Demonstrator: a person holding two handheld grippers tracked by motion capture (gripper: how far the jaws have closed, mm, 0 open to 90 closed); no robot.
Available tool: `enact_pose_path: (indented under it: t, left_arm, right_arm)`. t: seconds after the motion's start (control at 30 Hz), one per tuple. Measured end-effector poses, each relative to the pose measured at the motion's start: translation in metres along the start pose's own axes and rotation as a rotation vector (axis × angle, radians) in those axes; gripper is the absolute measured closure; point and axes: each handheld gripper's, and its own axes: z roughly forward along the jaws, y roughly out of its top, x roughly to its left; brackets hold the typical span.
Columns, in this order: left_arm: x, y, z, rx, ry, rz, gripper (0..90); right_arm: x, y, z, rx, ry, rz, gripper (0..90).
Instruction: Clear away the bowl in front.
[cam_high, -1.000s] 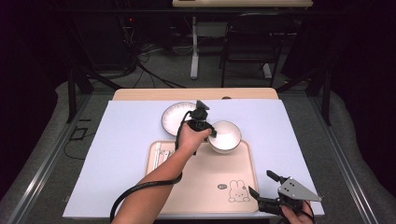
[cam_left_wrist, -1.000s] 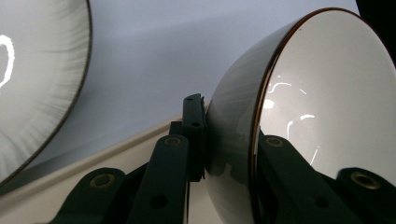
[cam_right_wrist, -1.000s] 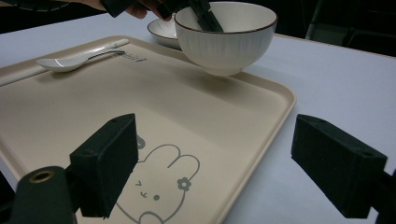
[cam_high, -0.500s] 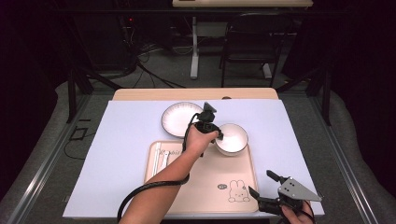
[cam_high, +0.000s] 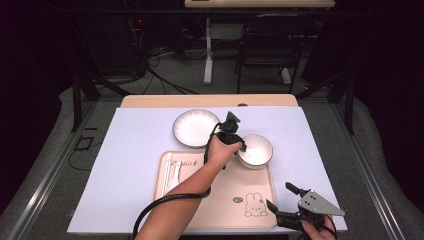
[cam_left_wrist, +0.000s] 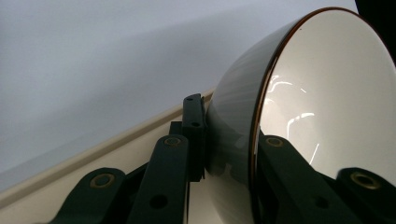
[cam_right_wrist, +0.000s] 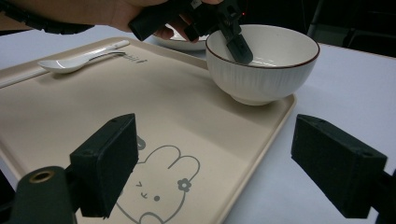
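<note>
The left gripper (cam_high: 239, 146) pinches the wall of the bowl (cam_high: 255, 150), one jaw inside and one outside, at the tray's (cam_high: 220, 200) far right corner. The bowl may straddle the tray's raised rim (a tip or slip is likely if released there). Open tray lies nearer the person; the spoon (cam_high: 172, 176) occupies its left. The right gripper (cam_high: 285, 202) waits with jaws spread, empty.
</note>
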Motion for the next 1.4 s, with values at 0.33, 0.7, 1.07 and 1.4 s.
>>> enact_pose_path:
  t: [0.33, 0.7, 1.07, 1.4]
  left_arm:
    - [-0.006, -0.001, 0.011, 0.008, 0.018, 0.021, 79.8]
    - [-0.003, -0.002, 0.015, -0.008, 0.011, 0.007, 79.6]
    - [0.000, 0.000, -0.002, -0.055, -0.012, 0.024, 69.9]
    - [0.006, 0.003, -0.040, -0.126, -0.032, 0.053, 60.5]
  right_arm:
    - [0.000, 0.000, 0.000, 0.000, 0.001, 0.001, 14.3]
    - [-0.001, 0.000, 0.000, 0.000, 0.001, 0.002, 14.3]
    - [-0.001, 0.000, 0.000, 0.001, 0.003, 0.004, 14.3]
    - [-0.001, 0.000, -0.001, 0.001, -0.004, 0.002, 14.3]
